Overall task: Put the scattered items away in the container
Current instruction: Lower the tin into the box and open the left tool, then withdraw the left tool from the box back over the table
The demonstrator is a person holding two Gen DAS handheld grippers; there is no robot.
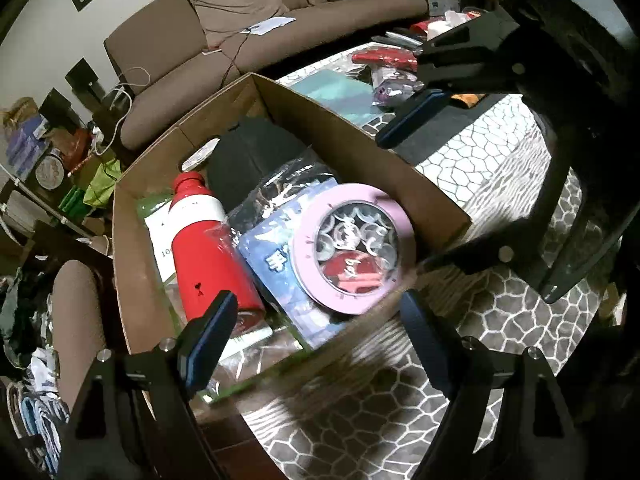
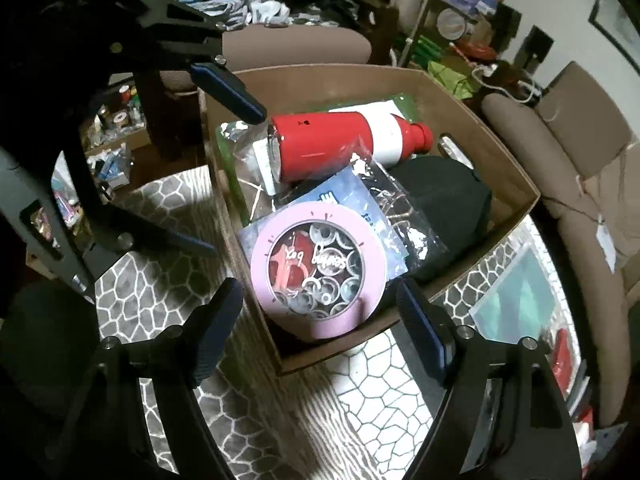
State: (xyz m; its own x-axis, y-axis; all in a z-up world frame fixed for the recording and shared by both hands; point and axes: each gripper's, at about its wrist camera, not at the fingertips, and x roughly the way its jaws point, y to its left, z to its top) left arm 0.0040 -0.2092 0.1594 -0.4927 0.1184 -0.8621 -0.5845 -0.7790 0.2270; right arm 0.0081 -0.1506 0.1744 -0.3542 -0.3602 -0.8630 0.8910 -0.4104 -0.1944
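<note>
An open cardboard box (image 1: 360, 148) (image 2: 500, 168) holds a red and white bottle (image 1: 204, 248) (image 2: 332, 144) lying on its side. A round pink box (image 1: 352, 248) (image 2: 320, 272) with a clear window rests on a blue packet (image 1: 272, 256) (image 2: 348, 196), beside a black cloth (image 1: 252, 152) (image 2: 444, 196). My left gripper (image 1: 316, 340) (image 2: 234, 182) hangs open and empty over the box's near edge. On the opposite side, my right gripper (image 2: 320, 332) (image 1: 404, 204) is open; the pink box lies just ahead of its fingers, untouched.
The box stands on a table with a grey and white cobble-pattern cloth (image 1: 480, 160) (image 2: 380, 392). A teal book (image 1: 340, 92) (image 2: 520, 292) and red packets (image 1: 384, 58) lie on it beyond the box. A brown sofa (image 1: 240, 40) and a cluttered shelf (image 1: 40, 152) surround it.
</note>
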